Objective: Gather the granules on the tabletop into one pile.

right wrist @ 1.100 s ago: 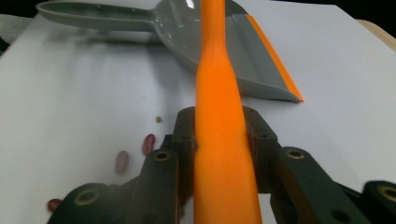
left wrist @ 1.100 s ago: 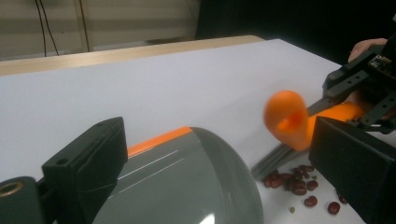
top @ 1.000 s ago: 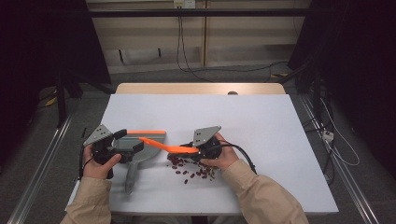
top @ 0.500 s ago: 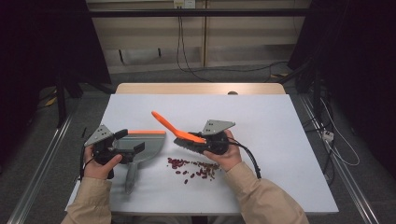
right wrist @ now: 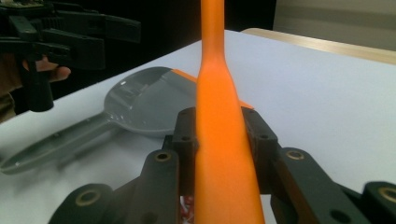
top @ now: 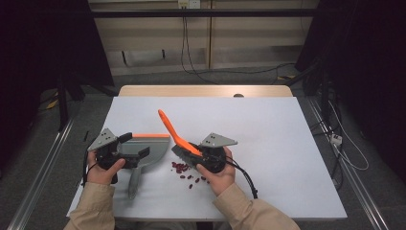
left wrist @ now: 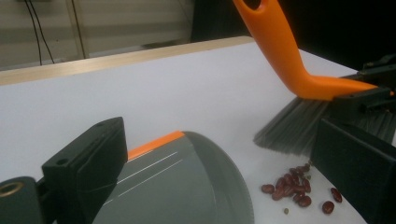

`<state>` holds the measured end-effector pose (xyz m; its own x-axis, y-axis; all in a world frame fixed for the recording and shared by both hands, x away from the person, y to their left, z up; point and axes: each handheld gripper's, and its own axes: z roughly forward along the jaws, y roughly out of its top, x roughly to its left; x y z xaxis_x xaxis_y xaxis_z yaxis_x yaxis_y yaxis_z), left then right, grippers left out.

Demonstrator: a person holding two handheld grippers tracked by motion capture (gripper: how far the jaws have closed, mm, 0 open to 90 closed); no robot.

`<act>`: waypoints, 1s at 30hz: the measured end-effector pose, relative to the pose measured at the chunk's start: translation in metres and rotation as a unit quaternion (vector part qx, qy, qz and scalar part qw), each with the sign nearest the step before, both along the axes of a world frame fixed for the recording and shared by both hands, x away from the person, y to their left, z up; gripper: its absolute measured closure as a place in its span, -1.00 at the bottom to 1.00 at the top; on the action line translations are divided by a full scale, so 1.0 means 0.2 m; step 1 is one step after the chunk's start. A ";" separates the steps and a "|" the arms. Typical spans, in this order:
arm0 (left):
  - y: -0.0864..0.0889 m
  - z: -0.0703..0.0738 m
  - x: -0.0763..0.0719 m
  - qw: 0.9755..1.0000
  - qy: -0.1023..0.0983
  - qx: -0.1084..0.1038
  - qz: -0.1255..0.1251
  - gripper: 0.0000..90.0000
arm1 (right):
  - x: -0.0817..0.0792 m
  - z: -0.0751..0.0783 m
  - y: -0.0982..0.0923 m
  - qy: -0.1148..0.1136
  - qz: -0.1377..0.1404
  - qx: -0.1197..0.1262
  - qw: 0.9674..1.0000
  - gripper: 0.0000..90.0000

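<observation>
White tabletop lies bare to the right and far edges. Right gripper is clamped on the orange brush, bristles beside scattered beans. Left gripper straddles the grey dustpan, jaws apart, seemingly not pressing it.

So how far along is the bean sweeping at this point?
Done: the right gripper is shut on the orange brush, and the grey dustpan sits on the white table with the left gripper at it. In hand: the bristles are poised beside the red beans. Left: every bean visible lies on the table; the part of the pan that shows holds none.
</observation>
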<state>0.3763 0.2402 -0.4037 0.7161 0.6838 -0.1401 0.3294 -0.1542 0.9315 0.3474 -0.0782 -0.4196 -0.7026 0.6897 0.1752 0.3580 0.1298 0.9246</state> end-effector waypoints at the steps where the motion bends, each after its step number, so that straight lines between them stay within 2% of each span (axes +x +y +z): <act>1: 0.00 0.00 0.00 1.000 0.000 -0.001 0.001 -0.91 | -0.01 0.00 0.01 -0.003 -0.004 -0.001 1.000 0.58; 2: 0.00 0.00 0.00 1.000 0.000 -0.001 0.002 -0.91 | -0.02 0.00 0.03 -0.004 -0.008 -0.005 1.000 0.58; 4: 0.00 0.00 0.00 1.000 0.000 0.001 0.000 -0.91 | -0.04 -0.02 0.06 0.004 -0.004 0.008 1.000 0.58; 7: 0.00 0.00 0.00 1.000 -0.001 0.001 -0.001 -0.91 | -0.06 -0.04 0.11 0.013 0.001 0.008 1.000 0.58; 9: 0.00 0.00 0.00 1.000 -0.002 0.001 0.000 -0.91 | -0.07 -0.06 0.12 0.027 0.006 0.017 0.999 0.58; 14: 0.00 0.00 0.00 1.000 -0.002 0.001 -0.001 -0.91 | -0.10 -0.10 0.17 0.040 0.007 0.022 0.999 0.58; 16: 0.00 0.00 0.00 1.000 -0.003 0.001 0.000 -0.91 | -0.10 -0.10 0.18 0.054 0.010 0.036 0.998 0.58; 18: 0.00 0.00 0.00 1.000 -0.002 0.003 -0.001 -0.91 | -0.11 -0.11 0.19 0.060 0.011 0.038 0.997 0.58; 20: -0.01 0.00 -0.01 1.000 -0.002 0.004 -0.001 -0.91 | -0.12 -0.13 0.20 0.060 0.008 0.031 0.998 0.58; 22: -0.01 0.00 -0.01 1.000 -0.003 0.004 -0.002 -0.91 | -0.11 -0.15 0.19 0.071 -0.003 0.034 0.997 0.58; 24: -0.01 0.00 -0.01 1.000 -0.003 0.005 -0.003 -0.91 | -0.10 -0.16 0.18 0.062 -0.010 0.023 0.998 0.58; 30: -0.01 0.00 -0.01 1.000 -0.002 0.007 -0.003 -0.91 | -0.08 -0.17 0.14 0.064 -0.022 0.016 0.998 0.57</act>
<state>0.3748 0.2382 -0.4036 0.7211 0.6811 -0.1271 0.3240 -0.1694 0.9307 0.3309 -0.0503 -0.4530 -0.6429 0.7113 0.2840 0.4775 0.0824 0.8748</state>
